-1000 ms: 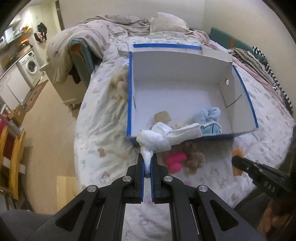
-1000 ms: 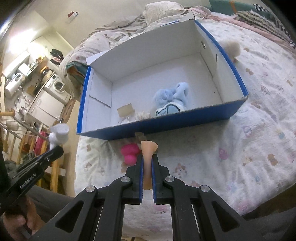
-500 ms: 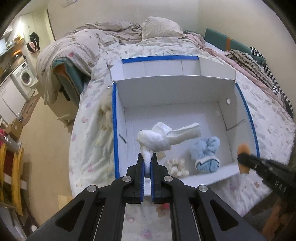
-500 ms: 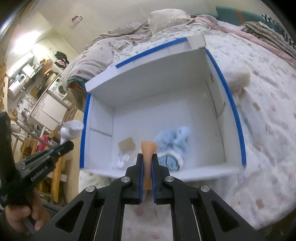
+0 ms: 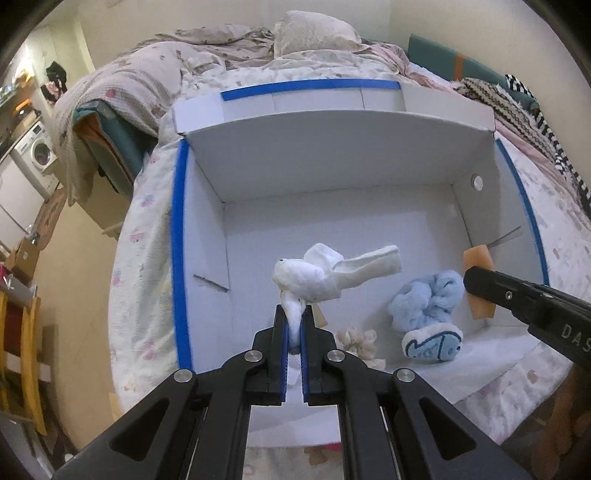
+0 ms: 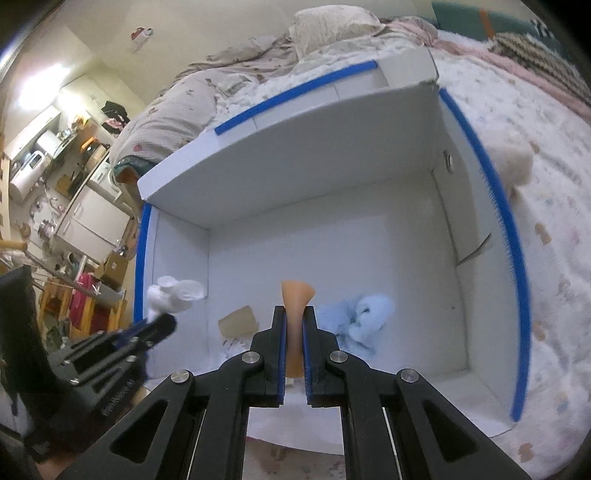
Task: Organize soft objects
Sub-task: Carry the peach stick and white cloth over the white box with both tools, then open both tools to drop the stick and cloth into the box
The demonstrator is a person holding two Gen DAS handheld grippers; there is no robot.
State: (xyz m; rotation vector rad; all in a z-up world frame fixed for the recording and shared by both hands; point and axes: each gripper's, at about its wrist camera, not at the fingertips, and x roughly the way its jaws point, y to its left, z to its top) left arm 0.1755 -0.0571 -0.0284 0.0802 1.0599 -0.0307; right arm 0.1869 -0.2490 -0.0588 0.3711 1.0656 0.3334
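Note:
A white box with blue-taped rims (image 5: 177, 236) (image 6: 513, 229) sits open on the bed. My left gripper (image 5: 293, 314) is shut on a white plush toy (image 5: 325, 275) and holds it above the box's left part; the toy also shows in the right wrist view (image 6: 173, 293). My right gripper (image 6: 294, 314) is shut on an orange foam piece (image 6: 297, 295) above the box's near side; the piece also shows in the left wrist view (image 5: 478, 258). Inside the box lie a light blue plush slipper (image 5: 430, 314) (image 6: 364, 314), a small cream toy (image 5: 356, 339) and a brown card (image 6: 238, 319).
A cream plush (image 6: 517, 166) lies on the bedsheet outside the box's right wall. Rumpled blankets and a pillow (image 5: 314, 31) lie beyond the box. To the left are the floor, a washing machine (image 5: 38, 155) and a yellow chair (image 5: 22, 350).
Both grippers have risen and moved forward from the bed in front of the box to above its inside, each still holding its item. The pink toy has dropped out of view.

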